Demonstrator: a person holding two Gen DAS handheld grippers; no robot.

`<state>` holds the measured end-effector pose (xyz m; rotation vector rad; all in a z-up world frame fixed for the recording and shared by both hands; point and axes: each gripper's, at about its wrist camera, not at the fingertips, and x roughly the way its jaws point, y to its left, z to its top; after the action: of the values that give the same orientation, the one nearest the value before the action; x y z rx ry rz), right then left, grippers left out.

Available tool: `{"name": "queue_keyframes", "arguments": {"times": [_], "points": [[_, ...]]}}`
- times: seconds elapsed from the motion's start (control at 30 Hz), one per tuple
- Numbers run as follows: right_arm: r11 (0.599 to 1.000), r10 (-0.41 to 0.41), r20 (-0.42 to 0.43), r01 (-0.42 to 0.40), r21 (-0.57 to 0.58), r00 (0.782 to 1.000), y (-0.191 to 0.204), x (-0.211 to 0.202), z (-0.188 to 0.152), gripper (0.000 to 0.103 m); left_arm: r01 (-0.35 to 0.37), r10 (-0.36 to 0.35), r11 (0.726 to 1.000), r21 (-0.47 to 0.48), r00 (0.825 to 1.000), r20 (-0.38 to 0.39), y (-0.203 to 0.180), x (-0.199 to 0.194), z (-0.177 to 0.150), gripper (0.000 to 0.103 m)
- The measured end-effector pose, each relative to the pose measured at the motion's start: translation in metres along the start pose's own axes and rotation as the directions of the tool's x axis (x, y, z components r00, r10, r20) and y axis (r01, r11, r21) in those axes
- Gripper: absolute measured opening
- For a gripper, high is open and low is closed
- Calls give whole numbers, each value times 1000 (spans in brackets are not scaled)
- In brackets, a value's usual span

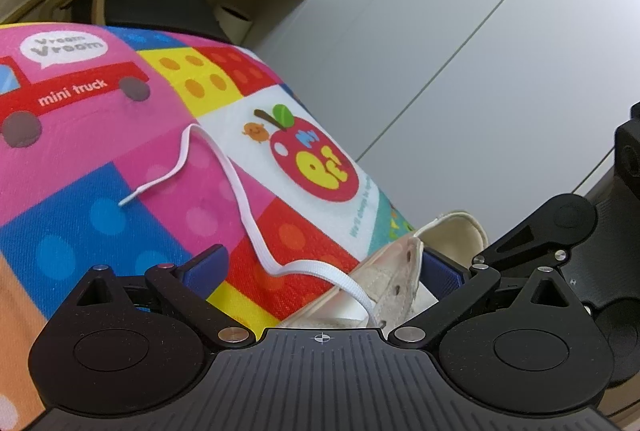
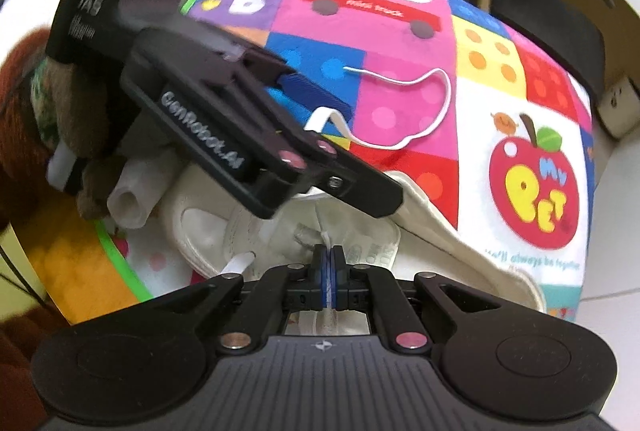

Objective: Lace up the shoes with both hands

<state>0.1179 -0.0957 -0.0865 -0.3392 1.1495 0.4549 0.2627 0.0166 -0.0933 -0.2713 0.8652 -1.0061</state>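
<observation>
Right wrist view: a bright patchwork play mat (image 2: 404, 43) printed with a truck and an apple covers the floor. On it lies the cream canvas shoe (image 2: 448, 219), tongue exposed. The left gripper (image 2: 320, 119) reaches across it from the upper left. The flat white shoelace (image 2: 436, 111) trails loose over the mat's pink square.

The likely failure is the lace slipping out of the pinch if it is pulled while the shoe is only loosely steadied; the shoe could also slide along the mat.

The right gripper (image 2: 329, 271) has its blue pads pressed together on a thin white lace end just above the tongue. In the left wrist view, the left gripper's jaws stand wide apart, straddling the shoe's eyelet flap (image 1: 400, 275), clamping nothing.
</observation>
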Motion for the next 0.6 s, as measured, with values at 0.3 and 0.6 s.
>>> {"name": "queue_keyframes", "arguments": {"times": [0.3, 0.6], "points": [[999, 12, 112, -17, 40, 994, -2, -7, -17, 4, 5, -5, 1000, -5, 1000, 6, 2, -1, 0, 103], [999, 24, 142, -31, 44, 990, -2, -10, -14, 4, 11, -11, 1000, -7, 1000, -3, 4, -2, 0, 103]]}}
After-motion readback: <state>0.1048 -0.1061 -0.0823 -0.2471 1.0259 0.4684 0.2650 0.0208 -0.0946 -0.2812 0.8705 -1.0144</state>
